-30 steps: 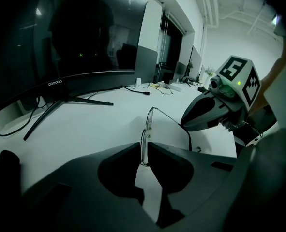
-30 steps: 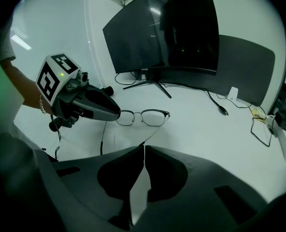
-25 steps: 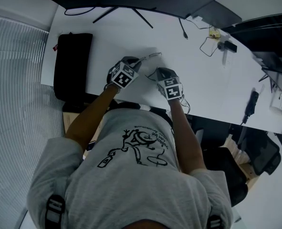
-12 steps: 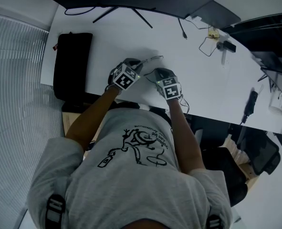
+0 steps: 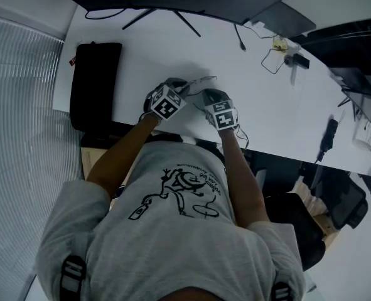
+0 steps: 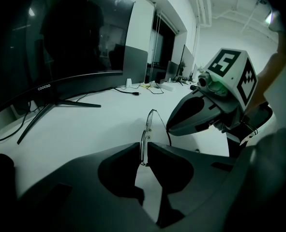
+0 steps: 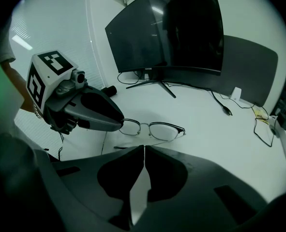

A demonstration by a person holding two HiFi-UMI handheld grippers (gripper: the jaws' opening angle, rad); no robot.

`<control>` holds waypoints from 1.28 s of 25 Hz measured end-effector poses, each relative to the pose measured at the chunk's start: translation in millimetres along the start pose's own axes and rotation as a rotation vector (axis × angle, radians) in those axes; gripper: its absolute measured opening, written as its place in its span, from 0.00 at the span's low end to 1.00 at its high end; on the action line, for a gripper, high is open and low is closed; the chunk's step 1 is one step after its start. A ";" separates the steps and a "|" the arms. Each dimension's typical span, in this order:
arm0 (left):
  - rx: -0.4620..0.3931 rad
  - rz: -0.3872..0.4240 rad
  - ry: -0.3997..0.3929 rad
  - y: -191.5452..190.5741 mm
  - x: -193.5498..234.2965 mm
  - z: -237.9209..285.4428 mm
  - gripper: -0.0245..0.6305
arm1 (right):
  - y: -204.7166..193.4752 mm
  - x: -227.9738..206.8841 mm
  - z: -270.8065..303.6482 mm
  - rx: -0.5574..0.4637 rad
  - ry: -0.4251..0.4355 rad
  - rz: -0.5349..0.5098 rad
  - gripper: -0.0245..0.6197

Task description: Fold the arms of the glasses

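Left gripper view: the left gripper (image 6: 143, 148) pinches one end of the glasses (image 6: 148, 124), seen edge-on above the white table (image 6: 84, 124), apparently steadying the frame for folding. Right gripper view alone shows both lenses face-on, with the right gripper (image 7: 144, 150) clenched empty just short of them.

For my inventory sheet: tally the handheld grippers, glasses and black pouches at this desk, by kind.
Handheld two-jaw grippers: 2, left gripper and right gripper
Thin metal-rimmed glasses: 1
Flat black rectangular pouch: 1
Total: 4
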State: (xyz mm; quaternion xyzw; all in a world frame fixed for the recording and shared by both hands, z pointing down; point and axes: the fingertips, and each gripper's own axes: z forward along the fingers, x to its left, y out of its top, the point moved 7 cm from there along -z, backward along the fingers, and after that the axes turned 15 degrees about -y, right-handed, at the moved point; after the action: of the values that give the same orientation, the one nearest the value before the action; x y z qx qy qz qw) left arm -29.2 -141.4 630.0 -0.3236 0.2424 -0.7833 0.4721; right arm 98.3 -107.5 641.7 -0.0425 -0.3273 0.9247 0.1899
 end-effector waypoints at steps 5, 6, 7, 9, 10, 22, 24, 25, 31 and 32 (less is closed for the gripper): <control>-0.001 0.014 -0.010 0.3 -6.5 -0.1 0.14 | -2.4 3.0 -0.3 0.012 0.003 0.004 0.06; -0.001 0.016 -0.012 0.1 -7.6 -0.2 0.14 | -2.0 3.3 -0.7 0.012 0.002 0.004 0.06; 0.000 0.018 -0.014 -0.3 -8.6 -0.2 0.14 | -1.9 3.6 -0.9 0.012 0.001 0.004 0.06; 0.002 0.024 -0.018 -1.4 -10.6 -0.2 0.14 | -2.0 4.2 -1.1 0.011 -0.001 0.005 0.06; 0.002 0.026 -0.020 -1.7 -11.7 -0.1 0.14 | -1.6 4.2 -1.5 0.008 -0.004 0.004 0.06; -0.007 0.031 -0.008 -3.1 -17.7 -4.1 0.13 | -2.1 6.1 -15.5 -0.010 -0.024 0.004 0.06; -0.006 0.030 -0.001 -3.5 -15.6 -4.8 0.13 | -2.4 7.9 -22.0 -0.018 -0.024 0.009 0.06; -0.005 0.030 0.001 -3.7 -15.0 -5.1 0.13 | -2.3 8.7 -25.8 -0.025 -0.026 0.009 0.06; 0.001 0.039 0.019 -2.9 -13.0 -4.7 0.13 | -7.6 19.1 -45.7 -0.045 -0.002 -0.001 0.15; 0.001 0.041 0.023 -2.4 -12.7 -4.7 0.13 | -9.1 21.8 -47.8 -0.045 0.003 -0.003 0.17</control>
State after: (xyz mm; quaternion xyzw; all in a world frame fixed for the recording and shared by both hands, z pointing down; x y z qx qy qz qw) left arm -29.7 -128.6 624.9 -0.3094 0.2540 -0.7774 0.4853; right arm 90.7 -64.6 611.0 -0.0476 -0.3477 0.9168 0.1906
